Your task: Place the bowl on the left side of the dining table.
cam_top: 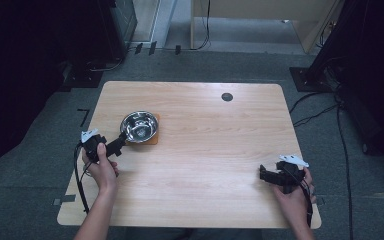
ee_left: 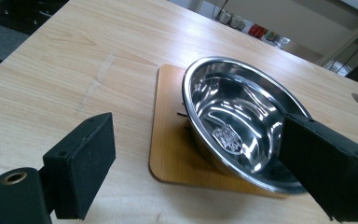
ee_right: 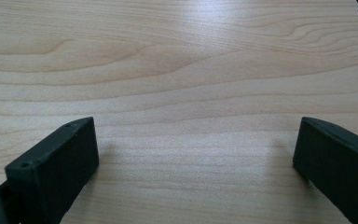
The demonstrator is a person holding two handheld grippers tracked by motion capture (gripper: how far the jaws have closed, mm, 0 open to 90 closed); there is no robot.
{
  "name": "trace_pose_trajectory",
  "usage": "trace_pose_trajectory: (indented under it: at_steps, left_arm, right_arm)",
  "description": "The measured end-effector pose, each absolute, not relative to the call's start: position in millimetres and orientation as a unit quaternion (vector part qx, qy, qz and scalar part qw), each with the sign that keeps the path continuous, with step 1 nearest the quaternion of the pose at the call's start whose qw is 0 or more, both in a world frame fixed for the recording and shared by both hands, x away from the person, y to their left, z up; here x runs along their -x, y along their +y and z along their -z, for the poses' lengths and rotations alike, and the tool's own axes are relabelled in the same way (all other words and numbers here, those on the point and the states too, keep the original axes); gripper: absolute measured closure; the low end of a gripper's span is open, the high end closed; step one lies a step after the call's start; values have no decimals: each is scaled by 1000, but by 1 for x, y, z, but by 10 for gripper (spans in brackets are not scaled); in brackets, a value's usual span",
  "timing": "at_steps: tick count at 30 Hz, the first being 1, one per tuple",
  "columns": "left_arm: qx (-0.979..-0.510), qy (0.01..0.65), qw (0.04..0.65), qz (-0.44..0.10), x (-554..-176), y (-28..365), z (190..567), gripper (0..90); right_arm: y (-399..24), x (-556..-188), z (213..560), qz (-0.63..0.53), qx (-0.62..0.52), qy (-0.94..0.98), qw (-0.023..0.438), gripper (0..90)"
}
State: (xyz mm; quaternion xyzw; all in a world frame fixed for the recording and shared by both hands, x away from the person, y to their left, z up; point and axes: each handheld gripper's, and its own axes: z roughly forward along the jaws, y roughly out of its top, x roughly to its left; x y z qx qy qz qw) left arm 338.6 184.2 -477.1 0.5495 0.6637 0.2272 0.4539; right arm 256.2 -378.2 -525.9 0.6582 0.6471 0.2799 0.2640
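Right gripper [cam_top: 270, 176] idles near right, fingers released over bare counter [cam_top: 205, 150]. Left gripper [cam_top: 122, 141] fingers released, straddling the near rim of the steel bowl [cam_top: 139, 126] on its wooden mat [ee_left: 172, 140], far left. Advice: withdraw without clipping the rim

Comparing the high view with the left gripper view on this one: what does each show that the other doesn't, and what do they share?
High view alone: both hands, the right tongs resting apart at the table's near right, a dark round hole, the grey floor. Left gripper view alone: an embossed stamp in the bowl's bottom. Both: the steel bowl on its wooden mat, and the left tongs open at its rim.
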Motion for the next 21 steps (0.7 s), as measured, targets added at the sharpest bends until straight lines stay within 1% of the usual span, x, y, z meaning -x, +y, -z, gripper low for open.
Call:
trace_pose_trajectory:
  at_steps: [13,21]
  left_arm:
    - [-573,643,448,-240,-307,179,476,107]
    - [-599,623,439,-244,-288,172,478,104]
  right_arm:
    - [-378,-256,526,-280,-658,647,264,0]
    - [-378,-256,526,-280,-658,647,264,0]
